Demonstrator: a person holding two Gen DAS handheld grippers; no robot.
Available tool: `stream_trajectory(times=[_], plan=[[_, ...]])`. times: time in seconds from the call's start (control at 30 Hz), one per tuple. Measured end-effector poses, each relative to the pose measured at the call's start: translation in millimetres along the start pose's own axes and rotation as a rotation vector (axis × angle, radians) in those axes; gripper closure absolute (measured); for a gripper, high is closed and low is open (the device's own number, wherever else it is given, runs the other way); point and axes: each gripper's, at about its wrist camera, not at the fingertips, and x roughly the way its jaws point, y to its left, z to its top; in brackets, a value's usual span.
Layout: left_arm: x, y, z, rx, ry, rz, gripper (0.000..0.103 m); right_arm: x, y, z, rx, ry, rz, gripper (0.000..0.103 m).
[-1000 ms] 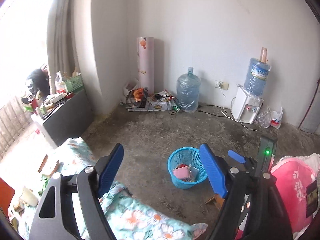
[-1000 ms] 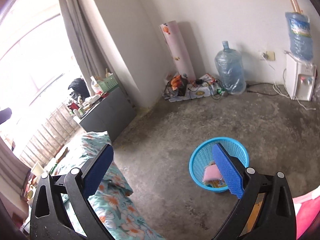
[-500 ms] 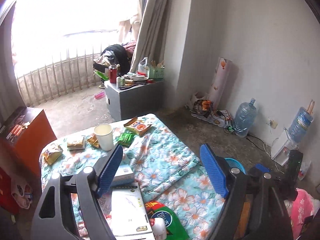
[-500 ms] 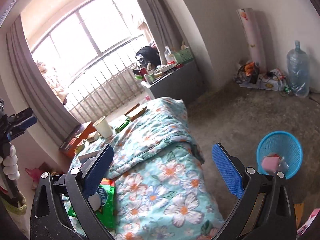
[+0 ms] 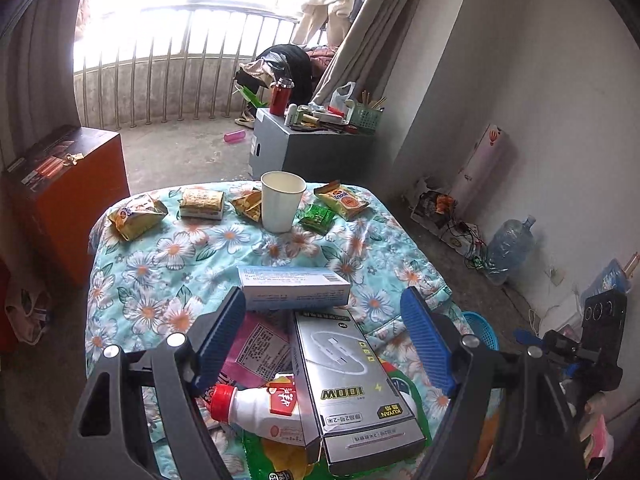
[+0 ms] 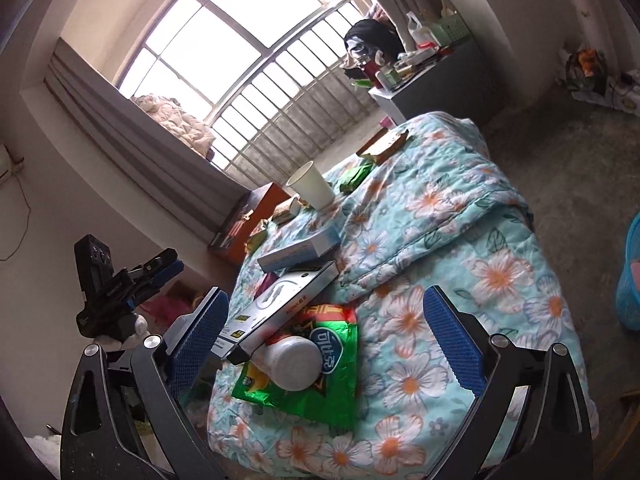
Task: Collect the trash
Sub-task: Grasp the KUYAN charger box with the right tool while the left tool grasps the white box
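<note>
Trash lies scattered over a floral quilt [image 5: 168, 280] that covers a raised surface; nearest the grippers sit a grey carton [image 5: 352, 384], a white bottle with a red cap [image 5: 256, 408] lying on its side, a green foil packet [image 6: 320, 364] under both, and a pale blue box [image 5: 294, 292] just beyond the carton; a pink printed packet [image 5: 260, 352] shows beneath the carton's left edge. Farther off, a white paper cup [image 5: 282, 206] stands upright among snack wrappers: a green one [image 5: 318, 218] to its right, an orange-and-yellow one [image 5: 342, 200] beyond that, and a yellow packet [image 5: 136, 216] well to its left. The left gripper [image 5: 322, 340] hangs over the carton with its blue pads spread wide and nothing between them; the right gripper [image 6: 332, 340] is likewise wide apart and empty, hovering above the bottle and green packet (whether either pad touches the carton is unclear). The blue basket [image 6: 630, 280] stands on the concrete floor beside the quilt, at the right edge of the right wrist view, with something pink inside; in the left wrist view only its rim peeks out past the quilt's edge.
</note>
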Motion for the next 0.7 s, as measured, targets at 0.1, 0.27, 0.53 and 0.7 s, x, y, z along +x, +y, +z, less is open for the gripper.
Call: stream_trajectory(times=[0.1, 0.27, 0.53, 0.7], plan=[[9, 13, -6, -0.006, 0.007, -0.005, 0.026, 12, 7, 0, 0.01, 0.047, 0.031, 0.01], [19, 34, -20, -0.008, 0.017, -0.012, 0.026, 37, 19, 1, 0.008, 0.119, 0.047, 0.012], [31, 58, -35, 0.052, -0.002, 0.015, 0.027, 84, 27, -1, 0.059, 0.248, 0.103, 0.017], [44, 50, -34, 0.219, -0.018, 0.075, 0.032, 115, 20, -3, 0.155, 0.347, 0.14, 0.023]])
